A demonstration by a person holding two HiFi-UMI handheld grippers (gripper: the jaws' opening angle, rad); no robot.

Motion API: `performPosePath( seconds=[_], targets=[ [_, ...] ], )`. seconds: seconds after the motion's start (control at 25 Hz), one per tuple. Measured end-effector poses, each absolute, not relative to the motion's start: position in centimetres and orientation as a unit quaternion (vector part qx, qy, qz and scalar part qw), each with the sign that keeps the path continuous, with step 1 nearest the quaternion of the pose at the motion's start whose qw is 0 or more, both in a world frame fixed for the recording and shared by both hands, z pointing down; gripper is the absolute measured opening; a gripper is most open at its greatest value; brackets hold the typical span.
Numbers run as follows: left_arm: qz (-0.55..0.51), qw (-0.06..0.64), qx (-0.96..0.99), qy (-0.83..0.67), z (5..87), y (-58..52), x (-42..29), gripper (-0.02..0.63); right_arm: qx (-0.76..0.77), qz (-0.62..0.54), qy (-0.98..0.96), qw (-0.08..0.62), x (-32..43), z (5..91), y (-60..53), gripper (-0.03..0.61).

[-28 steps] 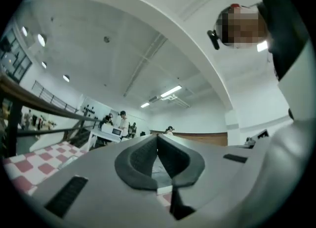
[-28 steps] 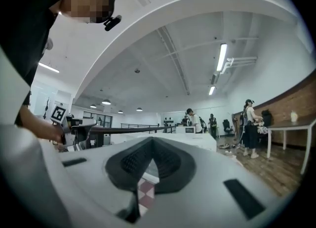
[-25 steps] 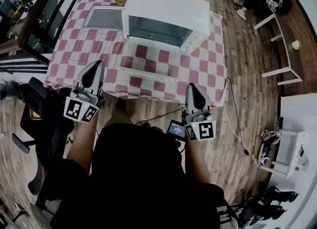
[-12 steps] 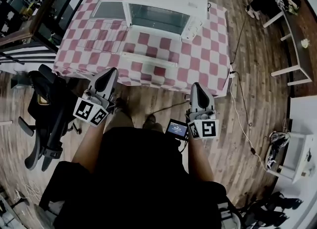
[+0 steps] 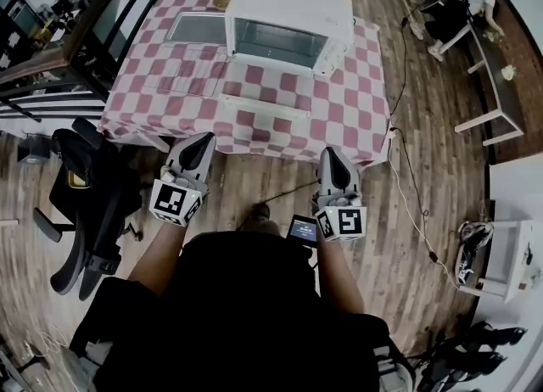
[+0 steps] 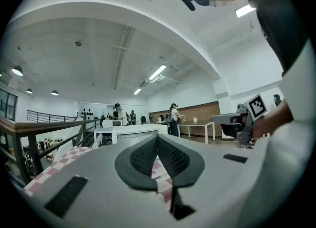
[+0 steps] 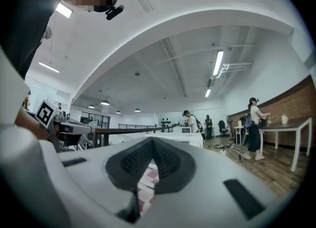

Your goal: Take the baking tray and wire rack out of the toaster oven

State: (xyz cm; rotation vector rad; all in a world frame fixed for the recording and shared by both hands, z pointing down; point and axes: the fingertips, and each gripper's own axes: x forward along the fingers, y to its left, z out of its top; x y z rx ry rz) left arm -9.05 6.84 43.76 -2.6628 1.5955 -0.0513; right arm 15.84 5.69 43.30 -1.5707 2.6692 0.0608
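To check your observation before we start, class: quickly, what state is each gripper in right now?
Left gripper: closed, holding nothing.
Right gripper: closed, holding nothing.

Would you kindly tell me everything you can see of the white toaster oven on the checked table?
The white boxy toaster oven looks like painted metal. Its wide dark glass door faces the person and appears shut; what is inside cannot be made out. Knobs sit at the front's right end. It stands upright on the far part of the red-and-white checked tablecloth. A flat grey rectangular thing lies close at its left.
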Motion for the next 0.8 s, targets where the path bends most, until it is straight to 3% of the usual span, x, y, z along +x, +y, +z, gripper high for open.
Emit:
performPosePath(
  seconds=[0.48,0.8],
  targets=[
    [-0.004,-0.019,-0.882,0.471,45.1,17.1,-12.9,-0.005,-0.532,0.009,0.847,-0.015,9.7,44.8,18.9,0.003],
    [-0.014,-0.047,-0.884,0.466,48.4,24.1,-14.1,-0.006,-0.554,-0.019,0.831,-0.050,10.1,47.9,26.3,0.003]
  ],
)
